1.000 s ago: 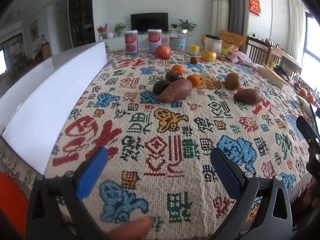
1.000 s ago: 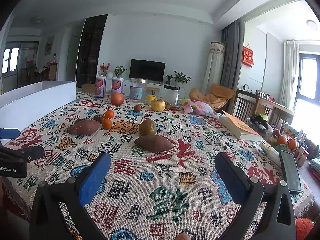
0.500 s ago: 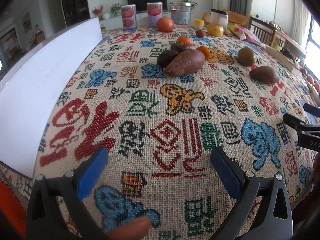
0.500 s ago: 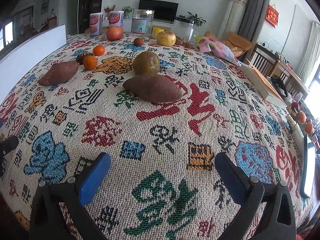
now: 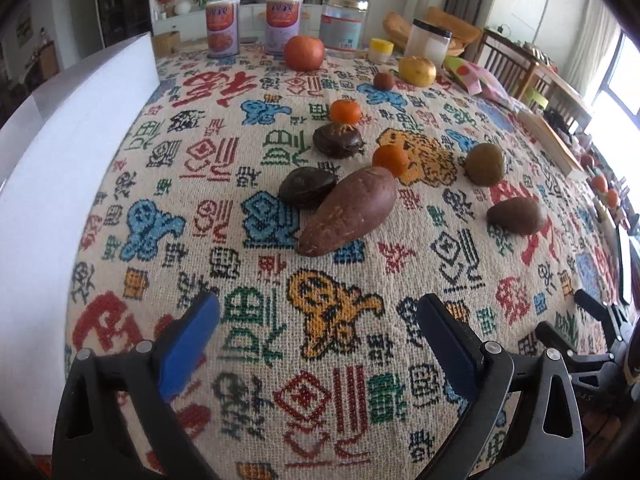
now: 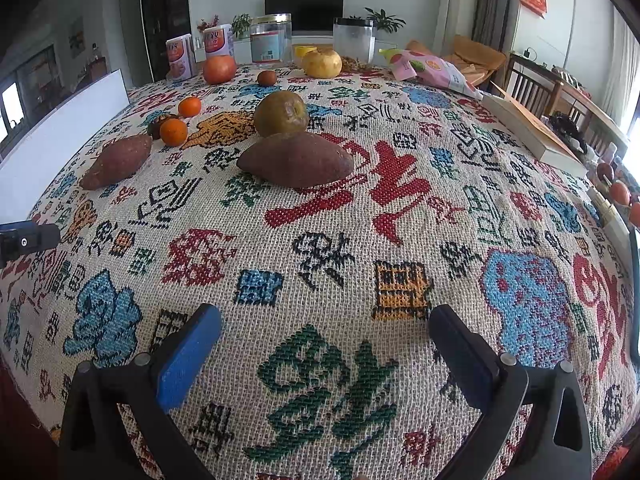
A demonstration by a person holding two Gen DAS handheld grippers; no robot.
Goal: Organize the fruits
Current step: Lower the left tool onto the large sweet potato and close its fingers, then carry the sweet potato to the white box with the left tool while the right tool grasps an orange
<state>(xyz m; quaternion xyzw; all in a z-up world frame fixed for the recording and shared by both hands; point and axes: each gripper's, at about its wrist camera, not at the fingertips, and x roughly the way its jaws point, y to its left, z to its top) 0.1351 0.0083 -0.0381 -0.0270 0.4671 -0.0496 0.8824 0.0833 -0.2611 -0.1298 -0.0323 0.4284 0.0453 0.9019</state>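
Fruits lie scattered on the patterned tablecloth (image 5: 240, 360). Ahead of my left gripper (image 5: 318, 304) is a sweet potato (image 5: 348, 212) with a dark fruit (image 5: 307, 187) against its far side, then another dark fruit (image 5: 338, 140) and two mandarins (image 5: 390, 159). The left jaws are closing, with only cloth between them. My right gripper (image 6: 326, 314) stands open over bare cloth, some way short of a second sweet potato (image 6: 296, 158) and a greenish apple (image 6: 281, 113) behind it. A red fruit (image 5: 304, 53) and a yellow fruit (image 5: 417, 71) sit at the far edge.
A white board (image 5: 60, 160) stands upright along the table's left side. Cans (image 5: 223, 28), jars (image 6: 271, 40), a snack bag (image 6: 432, 68) and a book (image 6: 532, 132) line the far and right edges. The other gripper's tip (image 6: 24, 240) shows at the right wrist view's left edge.
My left gripper has moved forward over the cloth, so the sweet potato and dark fruits look much nearer. The right gripper tilted down toward the table and came closer to its sweet potato.
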